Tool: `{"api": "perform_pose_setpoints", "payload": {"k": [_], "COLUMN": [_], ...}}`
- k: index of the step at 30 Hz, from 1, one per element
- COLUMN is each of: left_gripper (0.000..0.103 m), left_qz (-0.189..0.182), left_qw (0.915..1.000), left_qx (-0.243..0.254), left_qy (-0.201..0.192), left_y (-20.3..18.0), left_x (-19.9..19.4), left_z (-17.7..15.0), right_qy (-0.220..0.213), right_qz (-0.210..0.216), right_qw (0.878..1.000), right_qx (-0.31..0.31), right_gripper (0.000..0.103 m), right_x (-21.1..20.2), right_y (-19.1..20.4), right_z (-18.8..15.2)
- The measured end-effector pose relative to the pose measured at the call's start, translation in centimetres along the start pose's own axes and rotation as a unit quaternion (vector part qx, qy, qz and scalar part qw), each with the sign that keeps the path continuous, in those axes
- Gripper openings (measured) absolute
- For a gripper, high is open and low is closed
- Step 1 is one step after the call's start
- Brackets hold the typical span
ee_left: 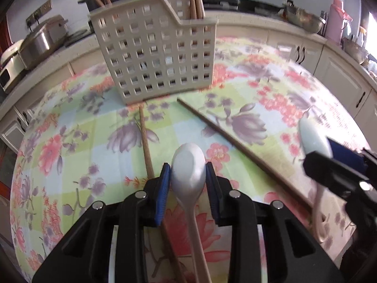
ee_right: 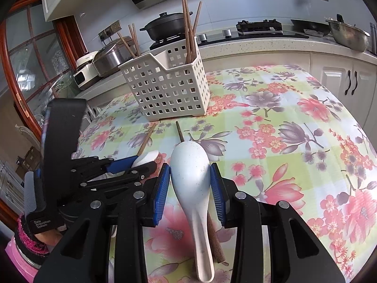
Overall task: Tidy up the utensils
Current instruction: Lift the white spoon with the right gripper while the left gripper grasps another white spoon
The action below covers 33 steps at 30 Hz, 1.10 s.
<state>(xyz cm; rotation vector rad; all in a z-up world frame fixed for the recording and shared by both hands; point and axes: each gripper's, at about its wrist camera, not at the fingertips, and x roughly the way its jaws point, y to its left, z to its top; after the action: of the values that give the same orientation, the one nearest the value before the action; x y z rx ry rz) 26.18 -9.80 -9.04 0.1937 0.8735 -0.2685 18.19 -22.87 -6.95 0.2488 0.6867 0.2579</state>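
Note:
My left gripper (ee_left: 187, 173) is shut on a white spoon (ee_left: 188, 165) by its bowl, held above the floral tablecloth. My right gripper (ee_right: 190, 176) is shut on a second white spoon (ee_right: 190, 169) by its bowl; that spoon also shows at the right of the left wrist view (ee_left: 314, 139). A cream perforated utensil basket (ee_left: 157, 56) stands ahead on the table, also in the right wrist view (ee_right: 169, 87), with several chopsticks upright in it. A light chopstick (ee_left: 146, 139) and a dark chopstick (ee_left: 235, 141) lie on the cloth in front of it.
The floral table (ee_right: 294, 129) stands beside a kitchen counter (ee_right: 259, 44) with a black pot (ee_right: 167, 27), rice cookers (ee_right: 110, 56) and a metal bowl (ee_right: 348, 35). White cabinets (ee_right: 341, 75) line the back. My left gripper shows at the left of the right wrist view (ee_right: 141, 162).

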Motion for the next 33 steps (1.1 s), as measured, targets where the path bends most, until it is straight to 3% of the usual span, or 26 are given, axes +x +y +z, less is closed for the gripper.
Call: {"api": "perform_pose_setpoints", "payload": {"k": [17, 27, 31, 33], "left_gripper": [0.029, 0.029, 0.026, 0.017], "left_qz": [0.013, 0.017, 0.015, 0.018], "left_qw": [0.9928, 0.9888, 0.9876, 0.9874], "left_qx": [-0.016, -0.006, -0.009, -0.010], "left_qy": [-0.118, -0.148, -0.156, -0.157], "left_y": [1.5, 1.0, 1.1, 1.3], "left_x": [-8.3, -10.4, -11.0, -11.0], "left_z": [-1.7, -2.9, -2.7, -2.5], "right_qy": [-0.043, -0.048, -0.053, -0.052], "right_qz": [-0.003, -0.007, -0.006, -0.006], "right_qw": [0.999, 0.998, 0.998, 0.998], "right_qx": [-0.031, -0.042, -0.042, -0.041], "right_gripper": [0.034, 0.033, 0.029, 0.027], "right_x": [-3.0, -3.6, -4.0, -3.9], "right_y": [3.1, 4.0, 4.2, 4.1], "right_z": [1.2, 1.1, 1.4, 1.6]}}
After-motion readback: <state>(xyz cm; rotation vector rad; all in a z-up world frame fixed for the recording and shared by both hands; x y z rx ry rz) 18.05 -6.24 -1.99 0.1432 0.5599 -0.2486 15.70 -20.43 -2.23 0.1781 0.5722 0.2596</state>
